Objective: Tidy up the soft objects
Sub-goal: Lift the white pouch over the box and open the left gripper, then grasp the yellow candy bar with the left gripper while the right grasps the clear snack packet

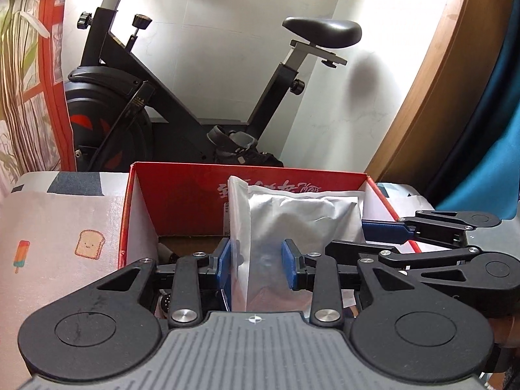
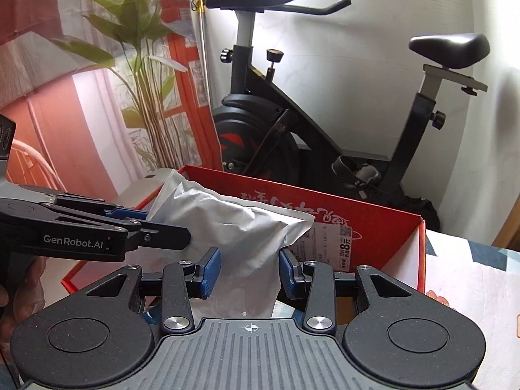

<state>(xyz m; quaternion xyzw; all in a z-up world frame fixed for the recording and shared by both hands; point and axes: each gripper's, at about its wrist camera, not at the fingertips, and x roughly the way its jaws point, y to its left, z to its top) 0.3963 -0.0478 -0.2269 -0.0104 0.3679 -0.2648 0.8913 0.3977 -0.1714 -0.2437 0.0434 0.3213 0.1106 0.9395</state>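
Left wrist view, both grippers, left gripper (image 1: 258, 265) and right gripper (image 2: 248, 269), each clamped on silver pouch (image 1: 292, 224) above red box (image 1: 182, 195), exercise bike (image 1: 182, 97) behind.

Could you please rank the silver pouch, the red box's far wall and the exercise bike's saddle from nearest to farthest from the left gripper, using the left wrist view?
From the left gripper:
1. Silver pouch, between its fingers.
2. Red box's far wall, behind the pouch.
3. Exercise bike's saddle, upper right, by the wall.
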